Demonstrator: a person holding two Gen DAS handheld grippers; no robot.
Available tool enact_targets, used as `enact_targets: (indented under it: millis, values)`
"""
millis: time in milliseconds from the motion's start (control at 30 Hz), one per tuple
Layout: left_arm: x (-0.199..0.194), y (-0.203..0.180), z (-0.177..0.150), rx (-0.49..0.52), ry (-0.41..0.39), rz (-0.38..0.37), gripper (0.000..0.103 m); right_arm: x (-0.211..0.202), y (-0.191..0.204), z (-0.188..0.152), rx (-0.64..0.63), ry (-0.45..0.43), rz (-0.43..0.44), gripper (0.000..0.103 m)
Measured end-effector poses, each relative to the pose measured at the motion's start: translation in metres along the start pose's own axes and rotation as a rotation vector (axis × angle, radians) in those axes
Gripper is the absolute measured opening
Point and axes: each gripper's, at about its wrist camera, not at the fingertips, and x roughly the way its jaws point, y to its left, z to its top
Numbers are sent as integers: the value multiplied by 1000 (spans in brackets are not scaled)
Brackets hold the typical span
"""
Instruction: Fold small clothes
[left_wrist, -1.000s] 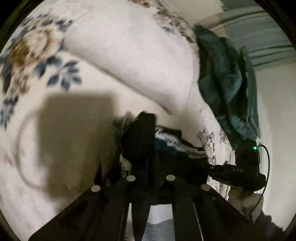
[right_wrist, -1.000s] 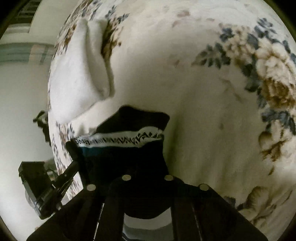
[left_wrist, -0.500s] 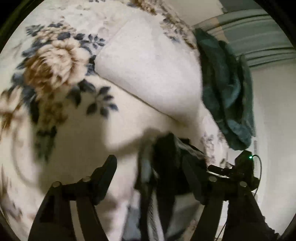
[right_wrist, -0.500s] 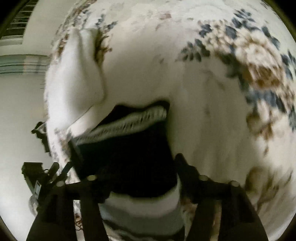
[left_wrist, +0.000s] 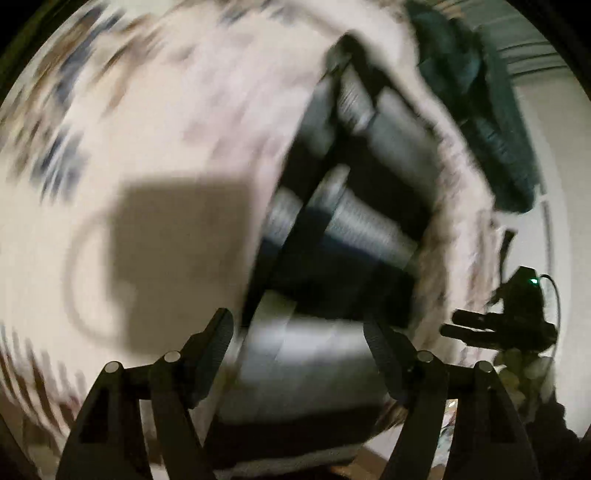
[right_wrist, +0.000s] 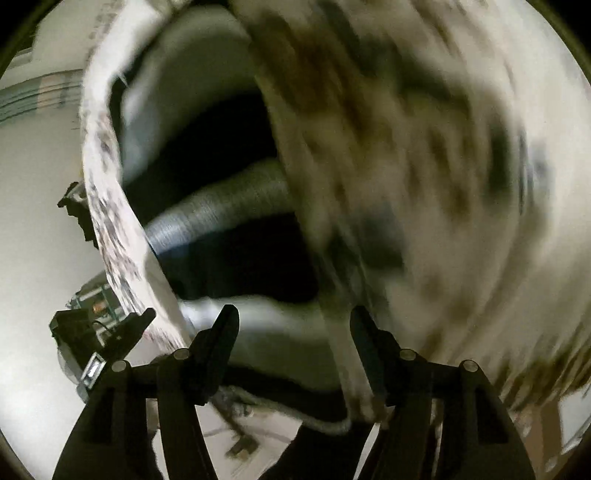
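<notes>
Both views are badly motion-blurred. A small dark garment with grey and white bands (left_wrist: 343, 236) lies on the floral bedspread (left_wrist: 155, 122) near its edge. My left gripper (left_wrist: 298, 343) is open and empty, its fingers standing either side of the garment's near white band. The garment also shows in the right wrist view (right_wrist: 236, 229), with the floral bedspread (right_wrist: 424, 166) to its right. My right gripper (right_wrist: 293, 334) is open and empty just short of the garment's near end. The other gripper shows as a dark shape at each view's side (left_wrist: 517, 317) (right_wrist: 99, 343).
A teal cloth (left_wrist: 491, 122) hangs over the far right edge of the bed. The bed's edge drops off to a pale floor or wall at the right of the left wrist view and at the left of the right wrist view (right_wrist: 37, 221).
Both grippers were shut on the dark garment a second ago. They opened, let it go onto the bed and are pulling back fast, with more of the garment now in view.
</notes>
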Motion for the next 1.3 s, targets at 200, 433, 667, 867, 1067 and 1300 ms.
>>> enact_targets:
  millis: [200,433,667,867,1067,1300]
  values:
    - [14,30,-77,-91,38,23,71,56,-38,-76,61,75,-17,65]
    - [15,21,-105,-21,2,53,4,107,-39,-126,17,128,-89,50]
    - [-9,16,-124,-27,-76,8,4,111,-9,-161,-105,37,-219,5]
    - [0,26,-136,-44,-60,11,4,127,5,-186,-146,36,-293,4]
    - [7,46,-125,-86,6,-21,6,148,-22,-174,-66,138,-238,9]
    - [-31,23,-79,-95,-67,-102,65,89,-15,-136,-17,10,-55,62]
